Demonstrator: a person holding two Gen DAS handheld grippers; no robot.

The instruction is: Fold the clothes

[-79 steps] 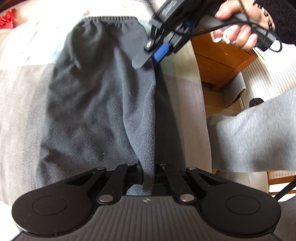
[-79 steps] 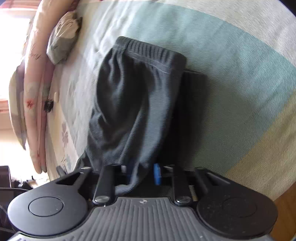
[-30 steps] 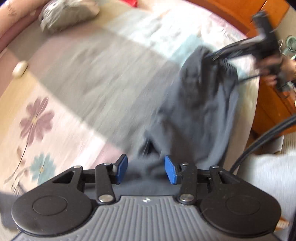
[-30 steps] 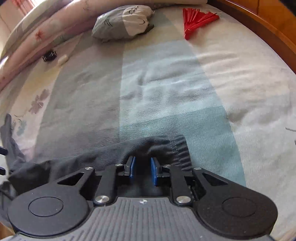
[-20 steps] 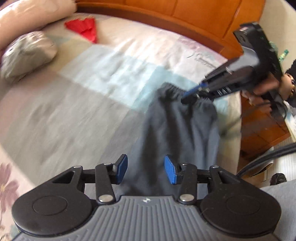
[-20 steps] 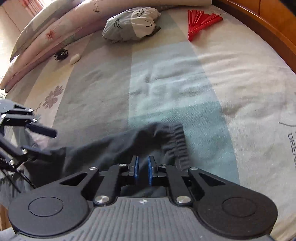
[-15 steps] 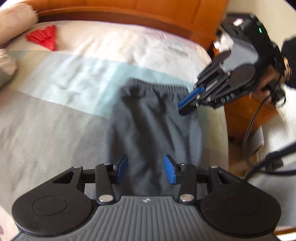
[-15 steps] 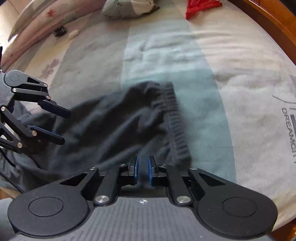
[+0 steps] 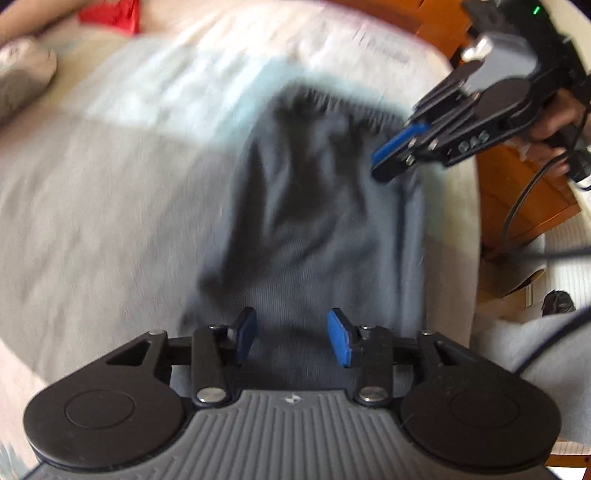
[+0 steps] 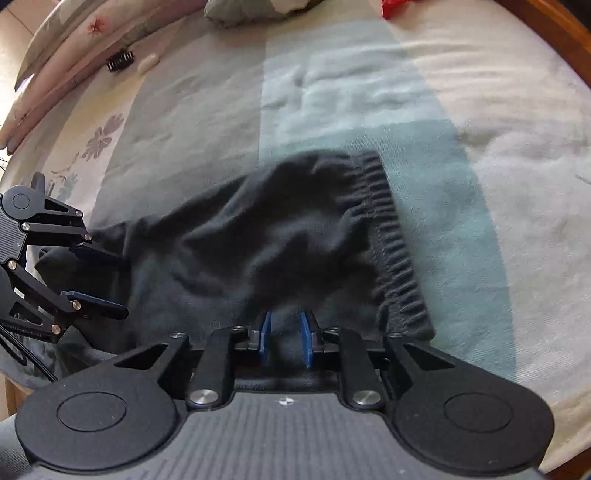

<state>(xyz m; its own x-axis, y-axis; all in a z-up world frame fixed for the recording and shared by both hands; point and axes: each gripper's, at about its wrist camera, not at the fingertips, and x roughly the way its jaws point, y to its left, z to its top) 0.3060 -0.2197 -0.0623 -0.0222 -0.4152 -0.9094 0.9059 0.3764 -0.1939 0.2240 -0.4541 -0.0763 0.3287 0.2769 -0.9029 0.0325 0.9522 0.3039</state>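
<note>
Dark grey trousers (image 10: 277,240) lie folded and rumpled on the bed, the ribbed waistband (image 10: 391,251) to the right. In the blurred left wrist view the same trousers (image 9: 321,229) stretch away from me. My left gripper (image 9: 291,336) is open just above the leg end, with nothing between its blue pads. From the right wrist it appears as the left gripper (image 10: 110,284) with its tips at the cloth's left edge. My right gripper (image 10: 284,338) hovers over the near edge by the waistband, slightly open, gripping no cloth. That right gripper (image 9: 388,162) is held by a hand.
The striped bed sheet (image 10: 332,92) spreads beyond the trousers. A grey pillow (image 10: 251,7), a red fan (image 9: 110,14), a black hair clip (image 10: 120,61) and a rolled quilt (image 10: 55,55) lie far off. The wooden bed frame (image 10: 554,29) and the person's grey-clad leg (image 9: 535,343) border the right.
Both grippers held the trousers up 2.6 s ago, then laid them on the bed and let go. Over the last half second the right gripper's gap widened a little and the views shifted.
</note>
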